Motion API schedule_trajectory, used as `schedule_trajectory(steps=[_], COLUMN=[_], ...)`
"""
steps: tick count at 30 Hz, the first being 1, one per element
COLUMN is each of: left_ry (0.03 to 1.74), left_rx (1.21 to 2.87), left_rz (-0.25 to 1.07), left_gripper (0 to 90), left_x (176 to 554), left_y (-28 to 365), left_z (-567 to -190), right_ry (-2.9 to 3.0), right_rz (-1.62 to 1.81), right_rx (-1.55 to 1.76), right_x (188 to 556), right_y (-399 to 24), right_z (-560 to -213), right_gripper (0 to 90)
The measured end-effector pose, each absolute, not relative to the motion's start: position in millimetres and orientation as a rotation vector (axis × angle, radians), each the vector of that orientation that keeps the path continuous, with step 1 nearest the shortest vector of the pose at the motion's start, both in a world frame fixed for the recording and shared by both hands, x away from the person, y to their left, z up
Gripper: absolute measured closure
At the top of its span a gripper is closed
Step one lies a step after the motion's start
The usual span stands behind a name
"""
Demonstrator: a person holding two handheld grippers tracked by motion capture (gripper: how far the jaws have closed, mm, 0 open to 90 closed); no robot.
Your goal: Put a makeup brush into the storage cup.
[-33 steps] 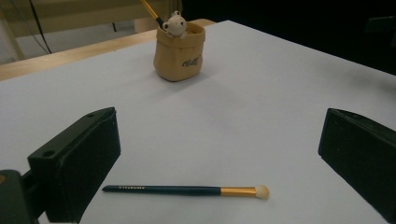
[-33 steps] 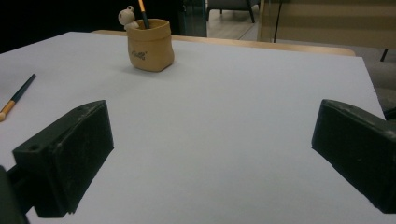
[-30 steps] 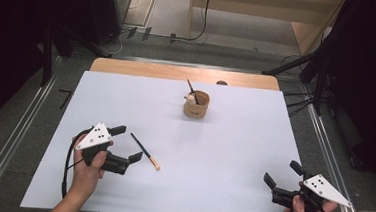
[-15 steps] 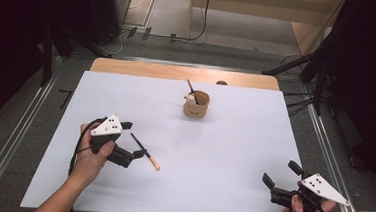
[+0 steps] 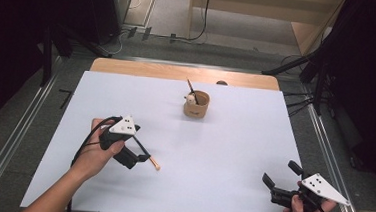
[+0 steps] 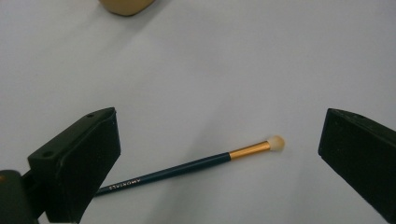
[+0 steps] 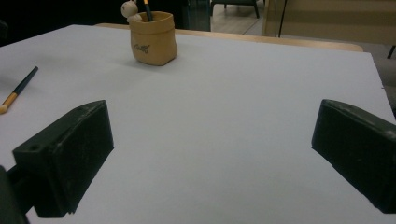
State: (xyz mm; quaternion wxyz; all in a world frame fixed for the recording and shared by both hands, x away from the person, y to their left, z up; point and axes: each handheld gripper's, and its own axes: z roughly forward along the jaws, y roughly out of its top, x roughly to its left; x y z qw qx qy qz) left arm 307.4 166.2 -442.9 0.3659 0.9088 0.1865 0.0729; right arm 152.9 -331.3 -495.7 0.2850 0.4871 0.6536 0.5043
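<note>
On the table's (image 5: 230,189) left side, left gripper (image 5: 139,159) sits right over the makeup brush (image 6: 187,168), jaws spread wide, brush lying flat between them, nothing clamped. Risk: handle is thin and flat on the sheet; closing too high skims over it, closing off-centre near the left jaw could roll or flick it away. Mid-table, far side: tan pot (image 5: 196,104) with another brush upright in it, well apart. Right gripper (image 5: 274,188) rests near the right front corner, jaws apart, empty. Left gripper view gives the gold ferrule, pale tip and handle lettering; high view hides most of the handle under the gripper.
</note>
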Motion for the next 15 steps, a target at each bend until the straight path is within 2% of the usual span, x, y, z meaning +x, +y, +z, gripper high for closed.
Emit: schedule_trajectory(steps=[12, 15], left_ry=[0.388, 0.378], left_rx=[2.525, 2.546], left_rz=[0.169, 0.191], left_gripper=[0.1, 5.9], left_x=[321, 323], left_y=[157, 155], left_z=[-441, -440], right_ry=[1.757, 1.762], right_rz=[1.340, 1.336], right_rx=[1.292, 1.294], right_x=[153, 154], right_y=[-331, -330], right_z=[-495, -496], right_gripper=[0.0, 0.0])
